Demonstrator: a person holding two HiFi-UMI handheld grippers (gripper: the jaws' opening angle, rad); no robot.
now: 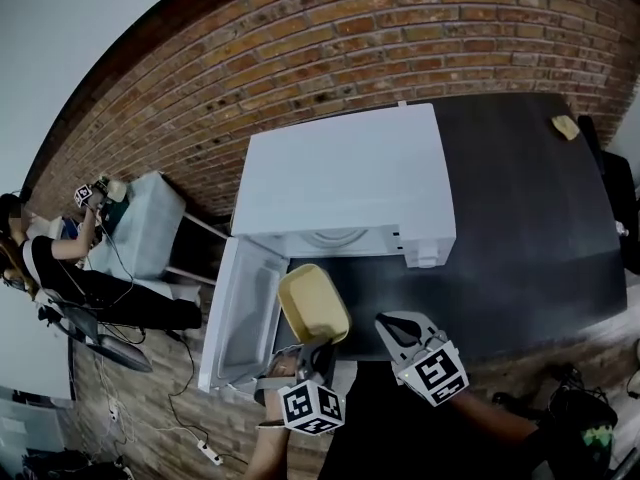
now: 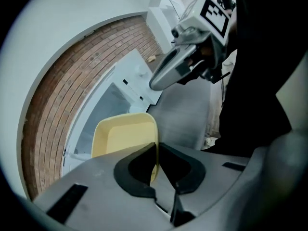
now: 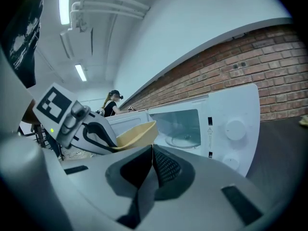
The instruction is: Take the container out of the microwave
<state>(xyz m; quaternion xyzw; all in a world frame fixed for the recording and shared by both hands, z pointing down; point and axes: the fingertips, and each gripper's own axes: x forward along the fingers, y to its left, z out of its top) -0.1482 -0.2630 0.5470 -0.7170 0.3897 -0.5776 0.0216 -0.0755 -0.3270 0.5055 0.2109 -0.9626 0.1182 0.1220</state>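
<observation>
A pale yellow container [image 1: 313, 303] hangs in front of the open white microwave [image 1: 350, 183], outside its cavity and above the dark counter. My left gripper [image 1: 318, 346] is shut on the container's near rim. In the left gripper view the rim [image 2: 156, 154] stands pinched between the jaws, and the container [image 2: 124, 134] tilts away from me. My right gripper [image 1: 392, 324] is just to the right of the container, shut with nothing in it. The right gripper view shows the container [image 3: 137, 134], the left gripper's fingers [image 3: 98, 134] under it, and the microwave cavity with its glass turntable [image 3: 182, 139] beyond.
The microwave door [image 1: 238, 318] stands open to the left. The dark counter [image 1: 540, 228] stretches right, with a small yellow thing [image 1: 565, 126] at its far corner. A brick wall runs behind. A person [image 1: 50, 253] sits far left by a white appliance. Cables and a power strip [image 1: 207, 452] lie on the floor.
</observation>
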